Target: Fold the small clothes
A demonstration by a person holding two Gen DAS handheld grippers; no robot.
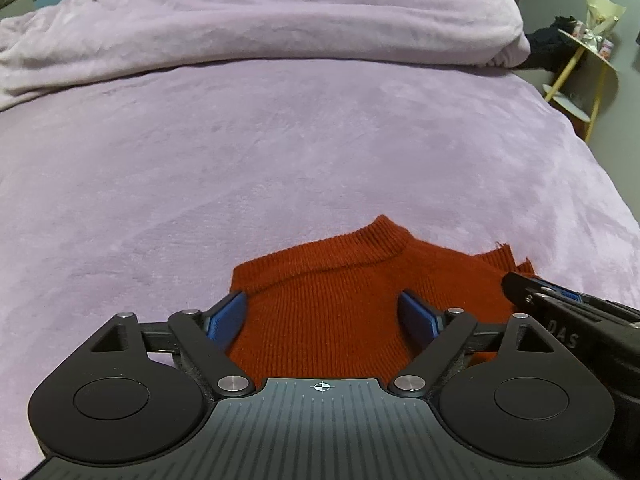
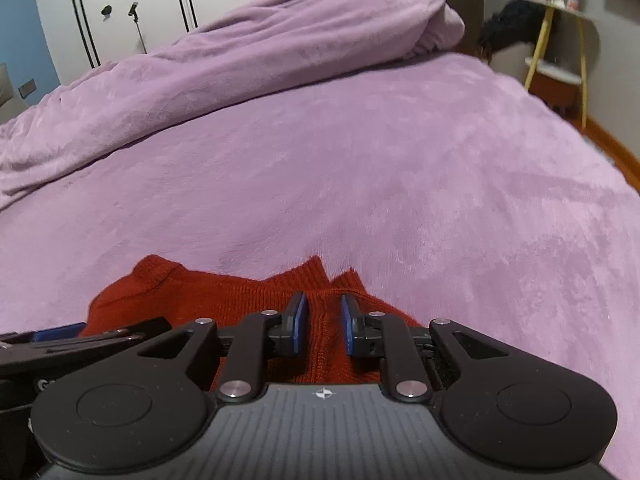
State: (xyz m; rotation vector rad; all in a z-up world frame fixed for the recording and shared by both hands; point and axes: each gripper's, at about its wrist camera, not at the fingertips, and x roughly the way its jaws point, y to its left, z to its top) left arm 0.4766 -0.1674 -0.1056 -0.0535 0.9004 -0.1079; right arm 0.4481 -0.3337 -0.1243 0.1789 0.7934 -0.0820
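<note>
Purple bed (image 1: 280, 140), red sweater (image 1: 320, 320) near edge. Your left gripper (image 1: 322, 316) fingers spread; right gripper (image 2: 323, 326) nearly pressed together, w/ knit between. Keep edges aligned.

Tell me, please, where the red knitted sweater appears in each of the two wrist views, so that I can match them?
Left wrist view: the red sweater lies bottom centre, between the wide-open left gripper fingers.
Right wrist view: it lies lower left of centre, a ridge of it between the right gripper fingers.
Shared landmark: the bunched purple duvet across the top.
</note>
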